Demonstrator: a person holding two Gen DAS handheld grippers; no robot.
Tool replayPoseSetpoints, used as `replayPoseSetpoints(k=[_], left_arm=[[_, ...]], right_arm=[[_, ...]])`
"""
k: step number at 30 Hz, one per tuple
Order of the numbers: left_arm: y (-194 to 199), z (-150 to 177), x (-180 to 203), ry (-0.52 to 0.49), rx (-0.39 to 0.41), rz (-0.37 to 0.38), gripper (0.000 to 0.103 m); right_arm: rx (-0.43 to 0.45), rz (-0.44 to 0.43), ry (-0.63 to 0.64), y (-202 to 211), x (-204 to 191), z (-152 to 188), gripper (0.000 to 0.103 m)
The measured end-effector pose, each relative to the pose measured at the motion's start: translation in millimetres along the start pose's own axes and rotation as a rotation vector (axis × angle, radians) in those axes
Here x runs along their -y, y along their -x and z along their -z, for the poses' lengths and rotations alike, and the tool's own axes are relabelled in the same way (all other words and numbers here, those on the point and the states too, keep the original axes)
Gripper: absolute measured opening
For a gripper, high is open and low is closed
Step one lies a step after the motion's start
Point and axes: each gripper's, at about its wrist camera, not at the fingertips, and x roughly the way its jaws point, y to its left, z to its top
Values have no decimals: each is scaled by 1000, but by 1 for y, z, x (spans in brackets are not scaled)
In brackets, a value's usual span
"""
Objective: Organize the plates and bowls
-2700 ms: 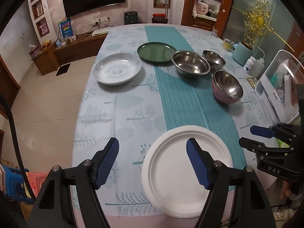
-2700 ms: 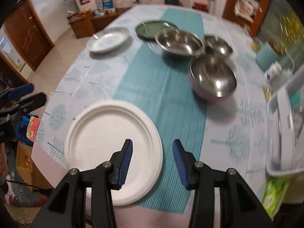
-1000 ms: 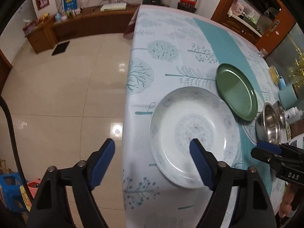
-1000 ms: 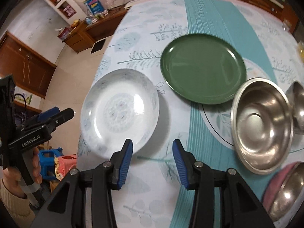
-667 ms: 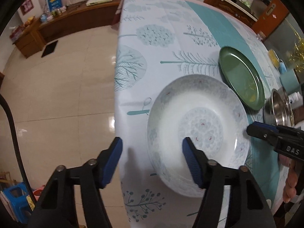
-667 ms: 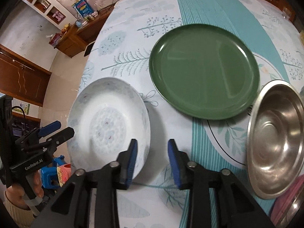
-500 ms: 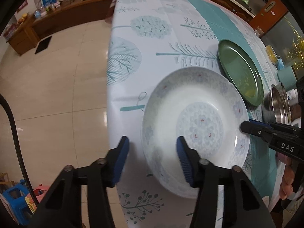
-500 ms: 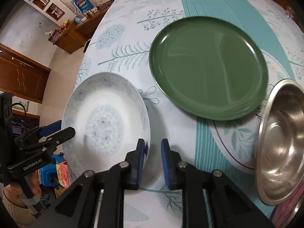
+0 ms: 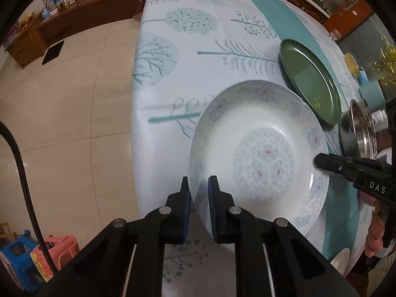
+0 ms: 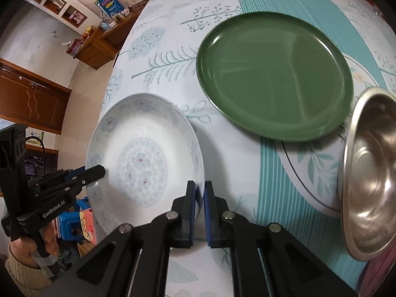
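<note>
Left gripper [image 9: 199,198], blue pads closed on the near rim of the white patterned plate [image 9: 259,158]. Right gripper [image 10: 200,203], jaws nearly together at the plate's opposite rim [image 10: 198,148]; it appears to pinch the rim, though contact is partly hidden. The plate sits at the edge of the tabletop [image 9: 198,24], which is covered by a tree-print cloth. Just beyond lies the green plate [image 10: 272,74]. A steel bowl [image 10: 371,185] stands beside the green plate, on the teal runner [image 10: 284,0].
</note>
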Motion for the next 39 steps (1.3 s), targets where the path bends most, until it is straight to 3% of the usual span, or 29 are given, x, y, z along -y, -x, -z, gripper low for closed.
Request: replayPoseSetpoints(k=[7, 25, 34, 39], left_arm=[[6, 28, 14, -2, -19, 29, 10], [49, 103, 59, -3, -8, -10, 10], [89, 167, 110, -12, 5, -13, 10], [103, 216, 136, -2, 16, -15, 10]], right_arm=[[-17, 1, 10, 10, 9, 22, 6], [-17, -3, 46, 54, 18, 91, 6], [10, -24, 53, 101, 28, 151, 6], [22, -42, 68, 128, 45, 204, 6]])
